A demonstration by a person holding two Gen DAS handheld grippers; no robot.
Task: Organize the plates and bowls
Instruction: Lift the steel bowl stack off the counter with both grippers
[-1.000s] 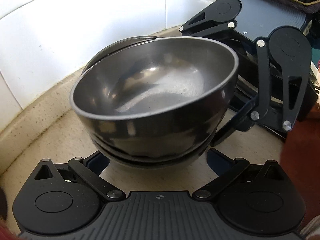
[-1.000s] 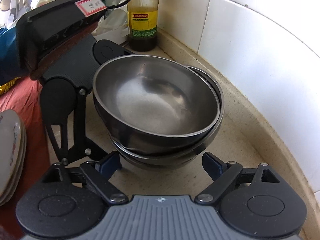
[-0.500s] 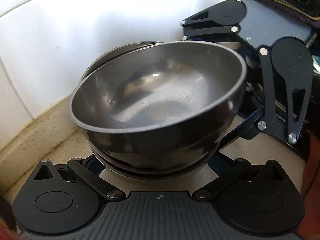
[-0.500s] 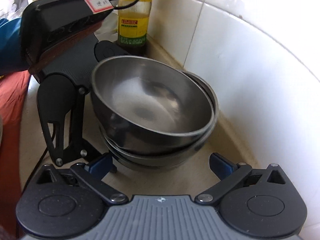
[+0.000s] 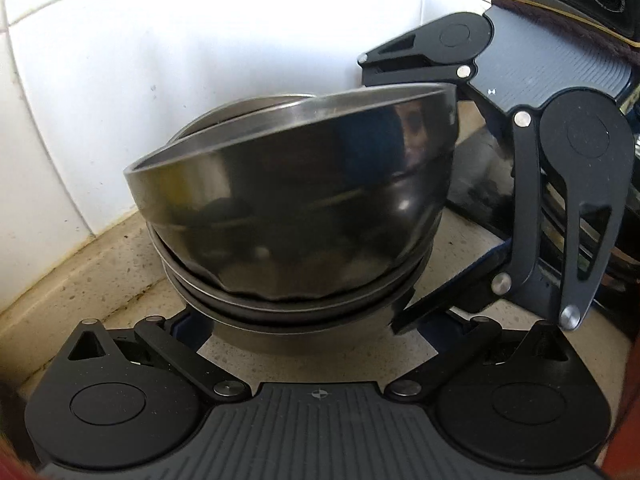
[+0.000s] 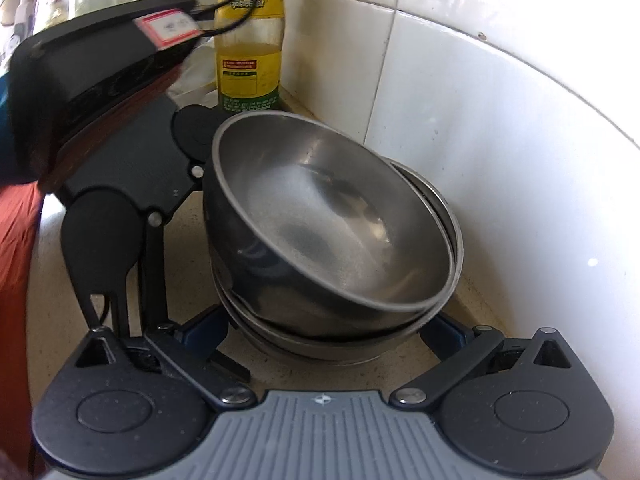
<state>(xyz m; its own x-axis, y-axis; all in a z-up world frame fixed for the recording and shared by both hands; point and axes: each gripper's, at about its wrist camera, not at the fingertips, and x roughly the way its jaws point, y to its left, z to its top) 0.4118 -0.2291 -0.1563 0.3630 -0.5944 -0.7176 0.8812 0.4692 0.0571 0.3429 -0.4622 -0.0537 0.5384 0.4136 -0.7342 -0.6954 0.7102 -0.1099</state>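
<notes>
A stack of nested steel bowls (image 5: 296, 220) stands on the beige counter in the corner by the white tiled wall; it also shows in the right wrist view (image 6: 332, 240). The top bowl sits tilted in the ones below. My left gripper (image 5: 308, 320) is open, its fingers on either side of the stack's base. My right gripper (image 6: 328, 332) is open too and straddles the base from the other side. Both pairs of fingertips are partly hidden under the bowls. Each gripper shows in the other's view.
The white tiled wall (image 6: 500, 140) runs close behind the bowls. A yellow-labelled oil bottle (image 6: 250, 40) stands in the corner beyond them, with more bottles at the far left. A red cloth (image 6: 16, 260) lies along the counter's left side.
Both grippers have moved lower and closer to the stack, so their open fingers now flank its base. The plates seen at the left of the right wrist view have left the frame.
</notes>
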